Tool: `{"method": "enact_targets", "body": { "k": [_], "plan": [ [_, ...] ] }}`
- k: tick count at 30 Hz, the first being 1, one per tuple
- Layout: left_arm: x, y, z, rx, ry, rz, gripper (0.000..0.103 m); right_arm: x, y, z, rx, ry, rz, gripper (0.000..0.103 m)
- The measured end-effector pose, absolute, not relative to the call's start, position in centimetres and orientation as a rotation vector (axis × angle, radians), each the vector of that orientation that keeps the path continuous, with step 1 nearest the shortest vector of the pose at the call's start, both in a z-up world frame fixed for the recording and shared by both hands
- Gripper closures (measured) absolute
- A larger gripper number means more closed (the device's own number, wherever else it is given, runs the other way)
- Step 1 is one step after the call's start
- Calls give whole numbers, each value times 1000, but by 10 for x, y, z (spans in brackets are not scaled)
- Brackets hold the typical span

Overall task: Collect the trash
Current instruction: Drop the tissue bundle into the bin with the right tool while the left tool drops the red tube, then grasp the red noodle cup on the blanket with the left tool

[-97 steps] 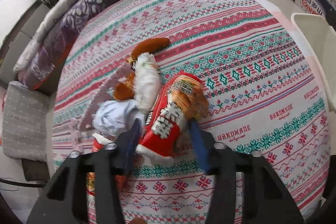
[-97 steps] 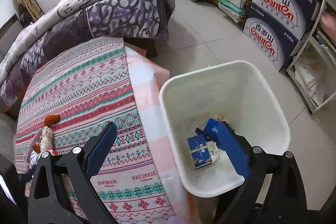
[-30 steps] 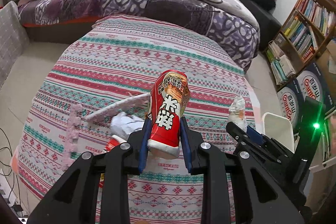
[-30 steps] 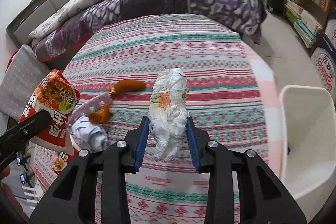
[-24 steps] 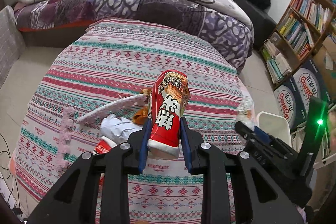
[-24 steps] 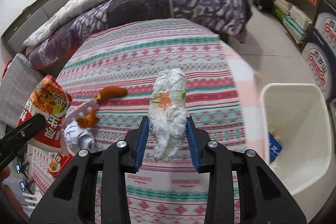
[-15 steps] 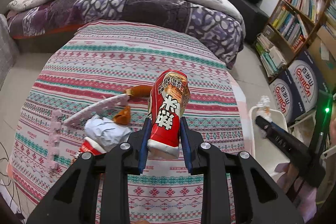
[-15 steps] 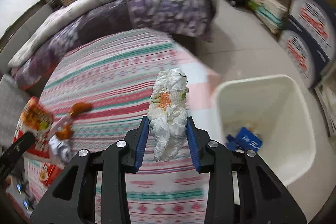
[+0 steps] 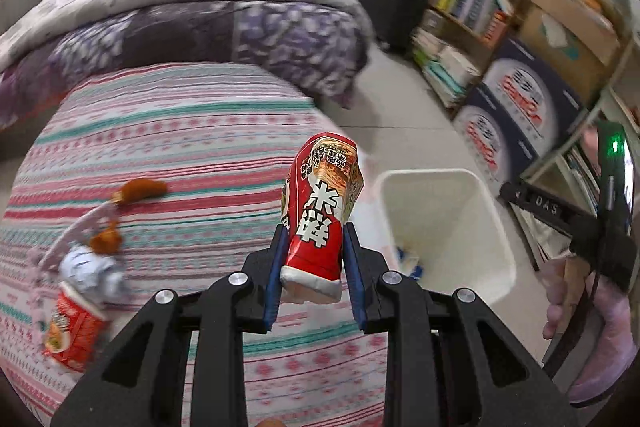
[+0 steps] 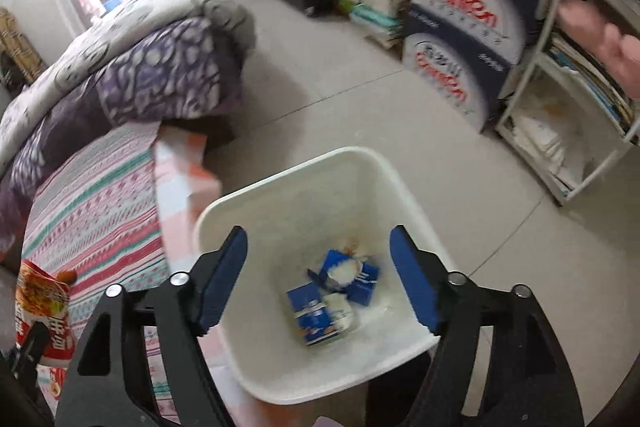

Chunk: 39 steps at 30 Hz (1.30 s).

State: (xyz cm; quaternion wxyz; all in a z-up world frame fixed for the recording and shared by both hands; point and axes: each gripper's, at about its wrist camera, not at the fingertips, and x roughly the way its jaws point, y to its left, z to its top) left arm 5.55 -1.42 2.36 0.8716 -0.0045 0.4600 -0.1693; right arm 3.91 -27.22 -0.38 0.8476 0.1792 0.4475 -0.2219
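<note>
**binrunner:** Mid trash run here. My right gripper (image 10: 318, 275) hangs over the white bin (image 10: 280, 183), lower centre of the right wrist view, and its jaws are opening with nothing between them. Whatever it carried, I can't pick out for sure in the blurry pile at the bottom: blue cartons (image 10: 316, 315) and something white.

**tidyowl:** And the other hand?

**binrunner:** My left gripper (image 9: 312, 267) is clamped narrow on the red noodle packet (image 9: 320, 211), dead centre of the left wrist view. The packet stands up out of the blue pads, crumpled, glossy, big white characters down the front, bottom end poking out below the pads. It's above the striped bedspread (image 9: 180, 131), with the bin just to the right of it in frame.

**tidyowl:** So next is dumping that one?

**binrunner:** That's my read. The left needs to carry on rightward until the packet sits over the bin mouth, then let go. The right probably has to clear out first so they don't bump.

**tidyowl:** Much left after?

**binrunner:** Yep, lower left of the left view: a red cup (image 9: 76, 327), a crumpled paper ball (image 9: 90, 269) and some brown scraps (image 9: 140, 189) on the bedspread.
</note>
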Motion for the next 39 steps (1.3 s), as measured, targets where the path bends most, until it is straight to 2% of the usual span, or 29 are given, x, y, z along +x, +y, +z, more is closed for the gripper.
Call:
{"method": "enact_targets", "body": {
  "k": [10,13,15,26,30,34,39],
  "plan": [
    [56,-120,12,27,992,-494,74,15,-329,16,576,853,-526,24],
    [59,-137,17,-10,993,-542,60,10,-336,24,602,816,-544,23],
    [60,-140,20,-26,992,-546,45,9,-335,28,592,799,-552,21],
    [38,-90,23,189,877,-392,38,21,-285,25,456,811,-467,14],
    [42,-61,5,201,924,-320,38,32,-259,18,390,845,-441,13],
    [48,-35,16,196,897,-257,38,40,-236,11,343,874,-410,12],
    [61,3,10,177,962,-153,35,51,-200,-1,268,922,-352,11]
  ]
}}
